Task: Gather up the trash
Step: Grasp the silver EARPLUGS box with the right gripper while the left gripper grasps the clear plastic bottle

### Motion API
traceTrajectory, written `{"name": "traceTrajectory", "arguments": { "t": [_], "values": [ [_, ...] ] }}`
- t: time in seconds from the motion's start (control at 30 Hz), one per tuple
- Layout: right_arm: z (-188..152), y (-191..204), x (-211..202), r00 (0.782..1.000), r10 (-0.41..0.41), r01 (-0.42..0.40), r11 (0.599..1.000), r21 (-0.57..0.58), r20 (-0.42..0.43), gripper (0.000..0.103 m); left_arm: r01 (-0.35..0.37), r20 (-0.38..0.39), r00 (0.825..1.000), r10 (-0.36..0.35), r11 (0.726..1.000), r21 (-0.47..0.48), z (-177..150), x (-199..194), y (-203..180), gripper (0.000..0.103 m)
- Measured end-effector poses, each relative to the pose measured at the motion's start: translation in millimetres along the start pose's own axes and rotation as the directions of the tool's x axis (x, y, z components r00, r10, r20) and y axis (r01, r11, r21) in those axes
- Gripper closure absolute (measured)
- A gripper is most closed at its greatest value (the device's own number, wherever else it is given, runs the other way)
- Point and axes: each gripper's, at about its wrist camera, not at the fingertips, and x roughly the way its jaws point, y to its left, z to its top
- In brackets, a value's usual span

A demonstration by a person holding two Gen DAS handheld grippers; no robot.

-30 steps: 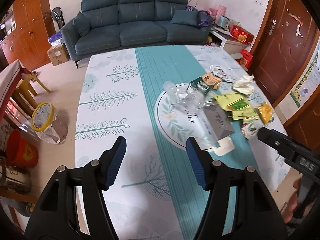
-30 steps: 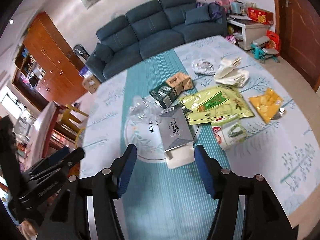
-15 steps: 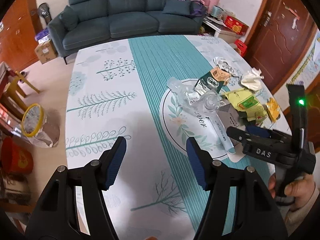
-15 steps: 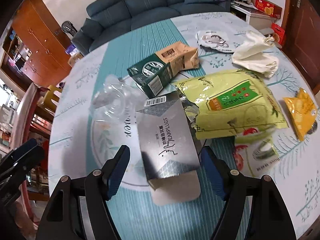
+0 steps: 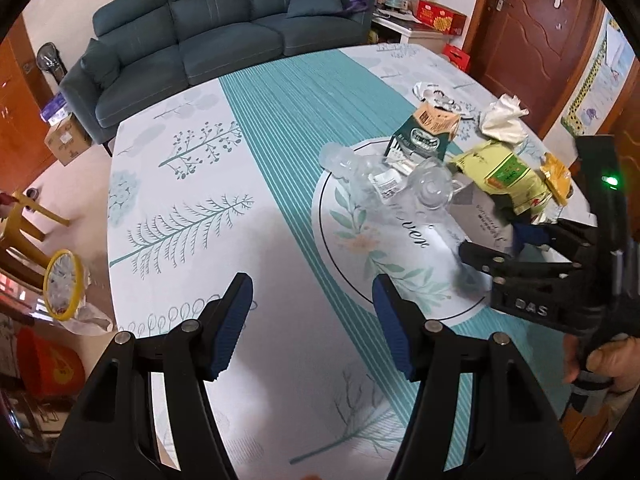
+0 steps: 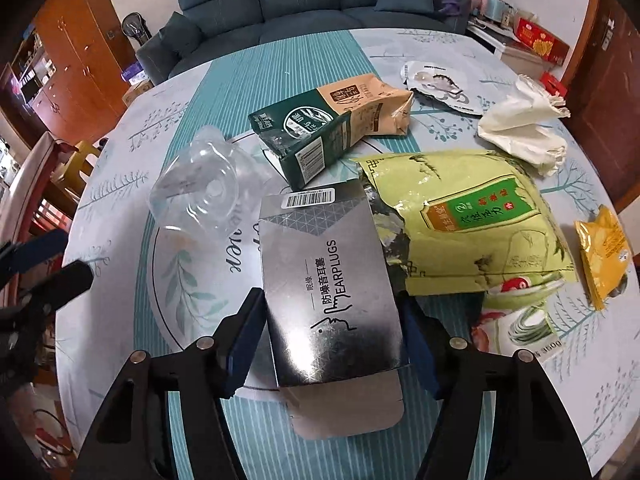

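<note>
Glossy silver cardboard earplug box (image 6: 328,280) (clear crinkled plastic bottle (image 6: 200,184) beside).

Both grippers (image 5: 312,322) (image 6: 334,334) angled downward, parted.

Litter (image 6: 472,216) on patterned table (image 5: 192,184)

Both wrist views look steeply down over the table (image 5: 192,184) toward the far sofa (image 5: 224,28). The right view sits closer over the litter; both share the silver box (image 6: 332,280).
</note>
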Motion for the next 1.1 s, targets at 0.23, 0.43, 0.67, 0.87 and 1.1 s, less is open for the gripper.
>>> {"name": "traceTrajectory", "arguments": {
  "t": [0.23, 0.43, 0.67, 0.87, 1.1],
  "values": [
    [-14.5, -1.7, -31.5, 0.996, 0.089, -0.09, 0.995, 0.039, 0.025, 0.038, 0.144, -0.041, 0.988, -0.147, 0.987, -0.066, 11.6, 9.3, 13.6, 0.044],
    [-11.0, -1.3, -65.6, 0.989, 0.104, -0.111, 0.992, 0.062, 0.108, 0.038, 0.228, -0.05, 0.969, -0.24, 0.958, -0.175, 30.3, 15.3, 18.9, 0.044],
    [0.9, -1.2, -81.1, 0.98, 0.1, -0.116, 0.99, 0.083, 0.169, 0.038, 0.282, -0.041, 0.951, -0.307, 0.912, -0.298, 47.2, 29.1, 26.9, 0.044],
    [3.0, -4.5, -84.1, 0.978, 0.093, -0.116, 0.986, 0.119, 0.186, 0.038, 0.286, -0.049, 0.942, -0.332, 0.872, -0.398, 51.4, 46.0, 42.2, 0.044],
    [4.2, -8.7, -87.3, 0.973, 0.101, -0.132, 0.981, 0.141, 0.206, 0.038, 0.316, -0.066, 0.912, -0.405, 0.796, -0.516, 46.2, 77.6, 47.3, 0.044]
  ]
}}
